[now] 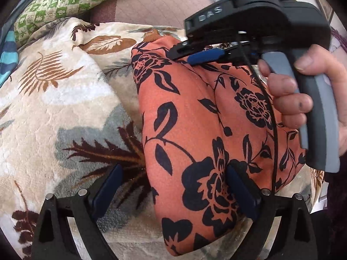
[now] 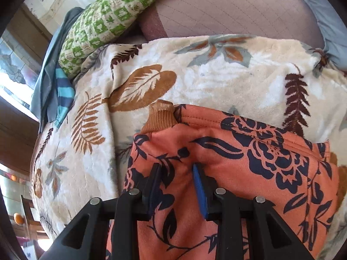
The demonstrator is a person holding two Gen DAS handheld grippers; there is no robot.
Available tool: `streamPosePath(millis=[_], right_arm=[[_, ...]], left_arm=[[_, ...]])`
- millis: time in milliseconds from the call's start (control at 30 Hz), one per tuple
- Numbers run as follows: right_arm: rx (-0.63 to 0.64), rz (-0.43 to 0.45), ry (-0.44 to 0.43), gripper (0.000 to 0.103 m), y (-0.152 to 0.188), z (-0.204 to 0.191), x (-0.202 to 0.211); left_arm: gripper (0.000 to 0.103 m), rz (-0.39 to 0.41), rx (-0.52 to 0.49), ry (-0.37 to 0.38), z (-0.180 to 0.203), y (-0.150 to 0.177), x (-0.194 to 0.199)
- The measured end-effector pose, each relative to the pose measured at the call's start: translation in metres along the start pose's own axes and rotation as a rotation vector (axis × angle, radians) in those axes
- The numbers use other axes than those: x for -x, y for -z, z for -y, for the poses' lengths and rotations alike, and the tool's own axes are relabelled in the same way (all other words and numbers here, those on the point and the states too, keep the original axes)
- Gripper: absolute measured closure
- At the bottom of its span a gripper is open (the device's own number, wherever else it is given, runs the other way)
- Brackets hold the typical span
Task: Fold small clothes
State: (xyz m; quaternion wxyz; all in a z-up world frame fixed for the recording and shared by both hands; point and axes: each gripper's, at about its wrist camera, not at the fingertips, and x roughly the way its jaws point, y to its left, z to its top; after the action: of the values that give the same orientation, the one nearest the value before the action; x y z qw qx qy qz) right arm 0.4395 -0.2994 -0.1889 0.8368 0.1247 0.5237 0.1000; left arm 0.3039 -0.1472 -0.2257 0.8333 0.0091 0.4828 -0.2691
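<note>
An orange garment with a black flower print (image 1: 195, 130) lies folded into a long shape on a cream leaf-patterned blanket (image 1: 54, 86). My left gripper (image 1: 173, 177) is open, its jaws wide apart over the garment's near left edge, holding nothing. My right gripper (image 1: 203, 55) shows in the left wrist view at the garment's far end, held by a hand. In the right wrist view the right gripper (image 2: 176, 173) has its jaws partly open around a raised fold of the garment (image 2: 238, 162). A ribbed orange cuff (image 2: 160, 117) sticks out at the far edge.
A green checked pillow (image 1: 71, 2) lies at the back left, also in the right wrist view (image 2: 115, 17). A mauve quilted cover (image 2: 238, 6) lies behind the blanket (image 2: 195, 69). Blue striped cloth (image 2: 63, 91) hangs at the left edge.
</note>
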Motion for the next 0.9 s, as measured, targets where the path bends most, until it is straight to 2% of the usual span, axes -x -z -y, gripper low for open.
streamPosePath(millis=[167,267,367,433,533,567,767,900], right_arm=[[-0.057,0.103,-0.031,0.069,0.038,0.027,0.062],[-0.099,0.129,-0.020,0.069,0.069,0.048,0.092],[-0.120,0.127,0.004,0.069,0.100,0.059,0.107],[-0.139,0.110,0.029,0.069,0.122,0.067,0.107],[-0.217,0.022,0.024,0.068,0.153,0.085,0.084],[-0.220,0.048,0.020,0.068,0.160,0.087,0.084],[-0.220,0.062,0.018,0.068,0.162,0.087,0.087],[-0.205,0.063,0.030,0.067,0.160,0.085,0.084]], left_arm=[[0.007,0.026,0.008,-0.011,0.004,0.002,0.011],[0.007,0.082,0.033,-0.033,0.003,0.000,0.022],[0.007,0.134,0.024,-0.086,0.005,0.001,0.027],[0.004,0.143,-0.010,-0.130,0.009,0.004,0.024],[0.002,0.152,-0.085,-0.158,0.015,0.007,0.016],[0.001,0.150,-0.107,-0.162,0.018,0.010,0.015],[0.001,0.143,-0.146,-0.176,0.024,0.013,0.011],[0.000,0.119,-0.096,-0.145,0.019,0.011,0.008]])
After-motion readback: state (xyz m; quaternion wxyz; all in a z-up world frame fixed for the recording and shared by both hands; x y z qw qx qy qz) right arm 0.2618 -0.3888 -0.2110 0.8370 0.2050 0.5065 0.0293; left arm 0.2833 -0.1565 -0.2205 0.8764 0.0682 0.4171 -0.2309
